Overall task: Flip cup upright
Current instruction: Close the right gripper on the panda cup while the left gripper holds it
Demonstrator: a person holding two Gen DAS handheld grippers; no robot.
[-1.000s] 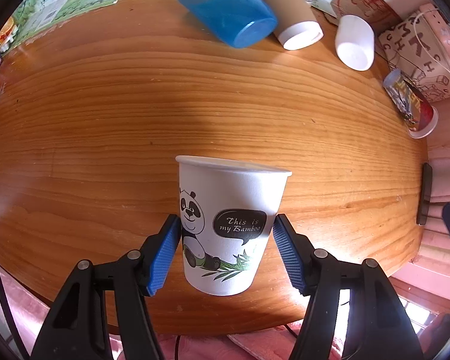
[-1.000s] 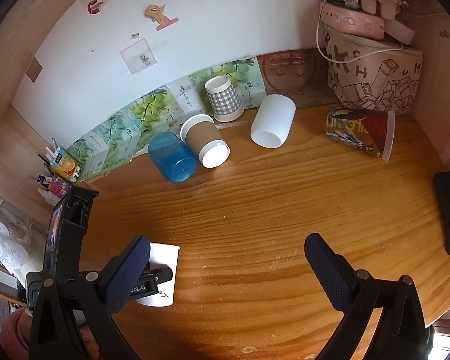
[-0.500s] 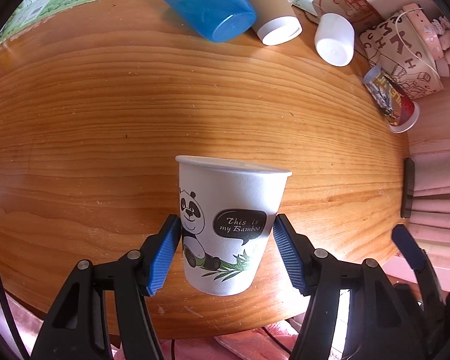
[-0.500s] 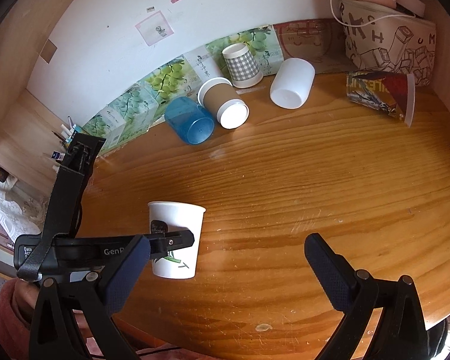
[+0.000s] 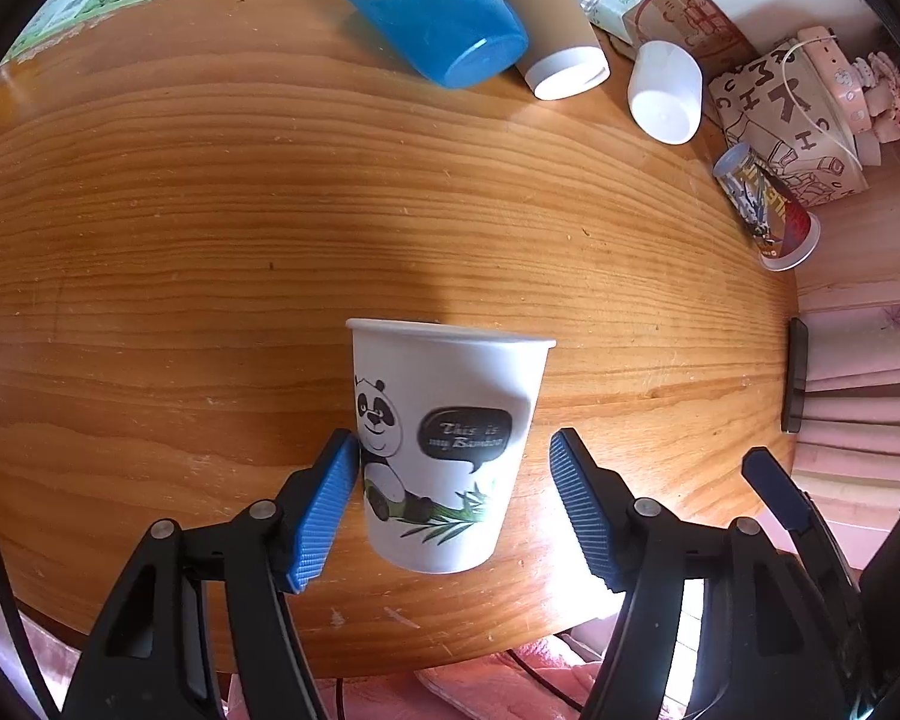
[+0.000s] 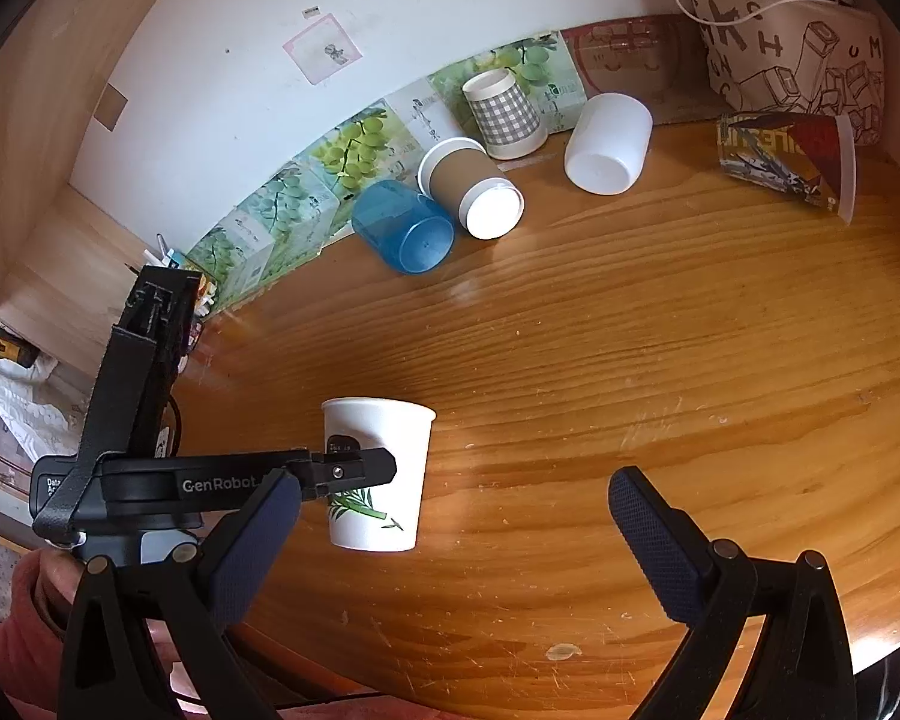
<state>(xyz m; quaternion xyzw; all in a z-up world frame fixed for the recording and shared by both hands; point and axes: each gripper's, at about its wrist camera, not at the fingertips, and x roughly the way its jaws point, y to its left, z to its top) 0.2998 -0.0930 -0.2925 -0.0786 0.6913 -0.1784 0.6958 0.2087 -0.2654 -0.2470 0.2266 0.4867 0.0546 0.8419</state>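
A white paper cup with a panda print (image 5: 444, 450) stands upright, rim up, on the wooden table (image 5: 210, 240) near its front edge. My left gripper (image 5: 450, 504) is open around it: the left pad touches the cup's side, the right pad stands a little apart from it. In the right wrist view the same cup (image 6: 378, 474) stands at the lower left with the left gripper's finger (image 6: 354, 471) across it. My right gripper (image 6: 450, 546) is open and empty, to the right of the cup.
Along the back lie a blue plastic cup (image 6: 405, 234), a brown-sleeved paper cup (image 6: 471, 189) and a white cup (image 6: 609, 144) on their sides; a checked cup (image 6: 504, 114) stands upside down. A colourful printed cup (image 6: 786, 162) lies at the right by a printed bag (image 6: 798, 42). A dark phone (image 5: 797, 372) lies at the table's right edge.
My left gripper's right pad has come away from the panda cup, which now rests on the table. The right gripper has come closer from the right.
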